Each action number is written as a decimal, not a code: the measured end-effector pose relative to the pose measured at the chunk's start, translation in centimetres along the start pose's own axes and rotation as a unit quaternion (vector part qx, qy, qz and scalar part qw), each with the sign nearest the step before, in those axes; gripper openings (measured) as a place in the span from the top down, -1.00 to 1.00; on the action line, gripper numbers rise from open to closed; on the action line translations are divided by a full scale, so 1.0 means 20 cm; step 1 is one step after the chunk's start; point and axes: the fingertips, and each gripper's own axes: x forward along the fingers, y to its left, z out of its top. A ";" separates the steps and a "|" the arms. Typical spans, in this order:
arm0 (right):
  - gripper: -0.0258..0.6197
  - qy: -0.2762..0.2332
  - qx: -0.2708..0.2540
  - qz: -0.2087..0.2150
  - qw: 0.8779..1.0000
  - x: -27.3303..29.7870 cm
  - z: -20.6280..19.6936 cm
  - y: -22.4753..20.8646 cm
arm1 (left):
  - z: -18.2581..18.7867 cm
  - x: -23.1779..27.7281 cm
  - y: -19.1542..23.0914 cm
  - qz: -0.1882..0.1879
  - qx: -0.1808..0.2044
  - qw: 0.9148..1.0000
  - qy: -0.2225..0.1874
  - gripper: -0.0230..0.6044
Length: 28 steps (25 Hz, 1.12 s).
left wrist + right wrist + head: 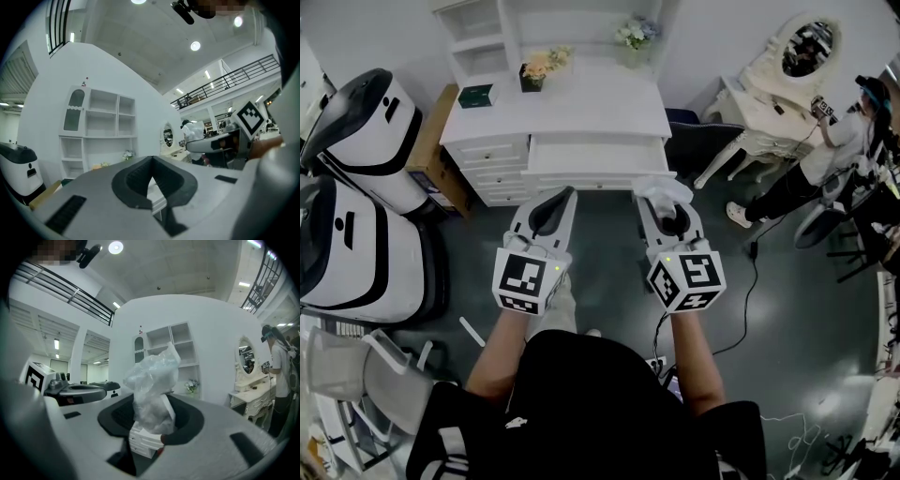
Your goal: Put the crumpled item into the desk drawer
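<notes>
Both bare forearms reach forward side by side, the tongs pointing at the white desk (pixel 581 103). The left gripper (pixel 563 194) has its jaw tips together with nothing between them. The right gripper (pixel 671 201) clamps the crumpled plastic item (pixel 661 190), held near the front edge of the open drawer (pixel 595 155).

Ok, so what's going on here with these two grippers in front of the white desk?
A person stands at a white desk with a gripper in each hand. The right gripper is clamped on a wad of crumpled clear plastic, held just in front of the desk's open drawer and not yet inside it. The left gripper is shut and empty beside it.
</notes>
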 end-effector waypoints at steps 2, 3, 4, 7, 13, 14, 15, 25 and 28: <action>0.48 -0.001 0.003 0.000 1.000 0.05 0.00 -0.02 | -0.01 0.04 0.03 0.000 -0.002 1.000 0.002 0.91; 0.48 0.000 0.004 0.001 1.000 0.07 0.00 -0.03 | -0.02 0.06 0.05 0.001 -0.002 1.000 0.003 0.91; 0.48 0.000 0.005 0.001 1.000 0.09 0.00 -0.04 | -0.02 0.09 0.06 0.001 -0.003 1.000 0.004 0.91; 0.48 0.002 0.008 0.003 1.000 0.17 -0.01 -0.08 | -0.04 0.17 0.10 -0.001 -0.002 1.000 0.005 0.91; 0.48 0.005 0.012 0.003 1.000 0.33 0.00 -0.16 | -0.04 0.33 0.19 -0.003 -0.005 1.000 0.007 0.91; 0.48 0.005 0.012 0.003 1.000 0.36 0.00 -0.18 | -0.05 0.36 0.21 -0.004 -0.004 1.000 0.008 0.91; 0.48 0.006 0.013 0.004 1.000 0.39 0.00 -0.19 | -0.05 0.39 0.23 -0.004 -0.004 1.000 0.010 0.91; 0.48 0.010 0.016 -0.004 1.000 0.69 0.05 -0.29 | -0.03 0.66 0.42 -0.021 -0.009 1.000 0.008 0.91; 0.48 0.016 0.013 -0.005 1.000 0.79 0.05 -0.30 | -0.03 0.73 0.49 -0.028 -0.014 0.999 0.009 0.91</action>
